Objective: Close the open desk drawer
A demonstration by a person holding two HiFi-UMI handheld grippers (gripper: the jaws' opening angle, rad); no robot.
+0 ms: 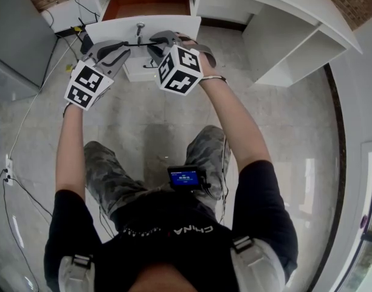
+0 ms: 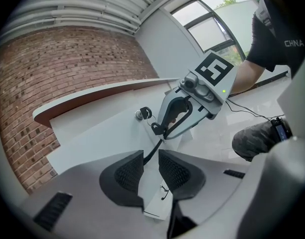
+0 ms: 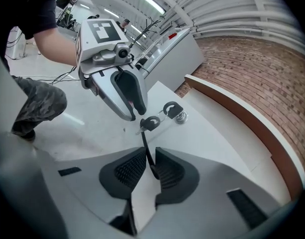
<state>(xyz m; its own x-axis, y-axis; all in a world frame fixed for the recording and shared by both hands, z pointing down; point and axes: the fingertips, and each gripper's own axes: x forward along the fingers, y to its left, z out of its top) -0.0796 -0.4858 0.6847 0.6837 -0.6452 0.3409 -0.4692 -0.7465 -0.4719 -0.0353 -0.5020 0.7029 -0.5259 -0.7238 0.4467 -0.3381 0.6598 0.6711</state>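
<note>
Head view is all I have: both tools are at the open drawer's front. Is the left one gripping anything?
Observer: A thin black bar runs between the jaws of the left tool, with a gap beside it. I can't tell whether it's clamped.
Operator: And the right tool?
Observer: The right tool is shut on the same bar.
Operator: Anything else on that front?
Observer: A key sits in the lock, with a second key hanging off it.
</note>
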